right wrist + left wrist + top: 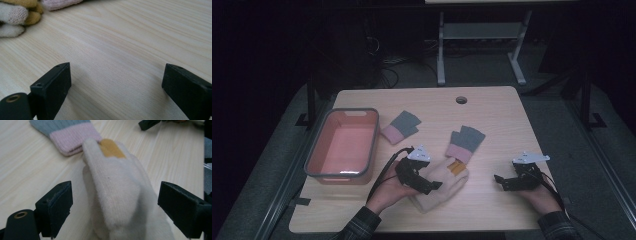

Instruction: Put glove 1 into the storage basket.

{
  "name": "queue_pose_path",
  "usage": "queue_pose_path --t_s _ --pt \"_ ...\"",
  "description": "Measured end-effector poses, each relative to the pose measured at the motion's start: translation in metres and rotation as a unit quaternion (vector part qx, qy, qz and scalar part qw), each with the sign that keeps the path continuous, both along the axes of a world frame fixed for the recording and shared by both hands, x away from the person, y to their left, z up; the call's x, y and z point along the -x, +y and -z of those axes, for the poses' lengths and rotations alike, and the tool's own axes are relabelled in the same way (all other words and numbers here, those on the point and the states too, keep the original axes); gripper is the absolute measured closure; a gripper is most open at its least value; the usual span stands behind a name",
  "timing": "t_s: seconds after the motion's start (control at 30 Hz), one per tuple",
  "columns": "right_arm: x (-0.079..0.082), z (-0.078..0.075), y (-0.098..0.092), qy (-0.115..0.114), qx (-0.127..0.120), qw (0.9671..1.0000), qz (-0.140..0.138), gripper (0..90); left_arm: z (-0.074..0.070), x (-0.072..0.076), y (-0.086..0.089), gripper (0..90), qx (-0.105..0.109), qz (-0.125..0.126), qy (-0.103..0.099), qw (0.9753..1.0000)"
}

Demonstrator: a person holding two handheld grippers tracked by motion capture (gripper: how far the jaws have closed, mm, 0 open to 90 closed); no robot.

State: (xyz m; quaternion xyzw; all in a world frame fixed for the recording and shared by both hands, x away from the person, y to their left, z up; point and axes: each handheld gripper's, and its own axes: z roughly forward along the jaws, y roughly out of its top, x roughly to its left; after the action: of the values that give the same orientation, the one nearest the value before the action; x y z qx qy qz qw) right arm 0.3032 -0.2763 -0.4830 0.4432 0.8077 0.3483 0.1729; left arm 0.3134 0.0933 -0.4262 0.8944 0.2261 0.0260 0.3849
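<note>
At the near edge of the table (492, 105), my left gripper (428, 184) sits with its jaws spread wide on either side of the cream glove (117, 195), which lies flat between them, not yet pinched. My right gripper (502, 181) rests apart to the right, jaws also spread over bare wood. I judge the work barely begun: the pink bin (343, 144) at far left looks empty, and the pink-and-grey glove (464, 142) touching the cream one, plus another (400, 126) nearer the bin, remain out.
</note>
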Motion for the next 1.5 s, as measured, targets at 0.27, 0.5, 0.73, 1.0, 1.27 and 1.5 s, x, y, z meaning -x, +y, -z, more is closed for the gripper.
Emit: queue_pose_path --t_s 0.27,0.5,0.73,1.0,1.27,1.5 --pt "0.0 0.0 0.0 0.0 0.0 1.0 0.003 8.2 0.029 -0.003 -0.007 11.8 -0.047 0.002 0.022 0.9987" --pt "0.0 0.0 0.0 0.0 0.001 1.0 0.003 8.2 0.037 -0.001 -0.009 12.0 -0.048 0.011 0.03 0.9983" --pt "0.0 0.0 0.0 0.0 0.001 1.0 0.005 8.2 0.036 0.003 -0.009 22.2 -0.041 0.019 0.031 0.9985" --pt "0.0 0.0 0.0 0.0 0.001 1.0 0.005 8.2 0.032 0.003 -0.008 51.8 -0.033 0.034 0.065 0.9968" --pt "0.0 0.0 0.0 -0.001 0.001 1.0 0.006 8.4 0.029 0.0 -0.005 68.2 -0.027 0.031 0.088 0.9953" --pt "0.0 0.0 -0.001 -0.001 0.001 1.0 0.008 8.5 0.021 0.001 -0.005 76.3 -0.023 0.032 0.077 0.9962"
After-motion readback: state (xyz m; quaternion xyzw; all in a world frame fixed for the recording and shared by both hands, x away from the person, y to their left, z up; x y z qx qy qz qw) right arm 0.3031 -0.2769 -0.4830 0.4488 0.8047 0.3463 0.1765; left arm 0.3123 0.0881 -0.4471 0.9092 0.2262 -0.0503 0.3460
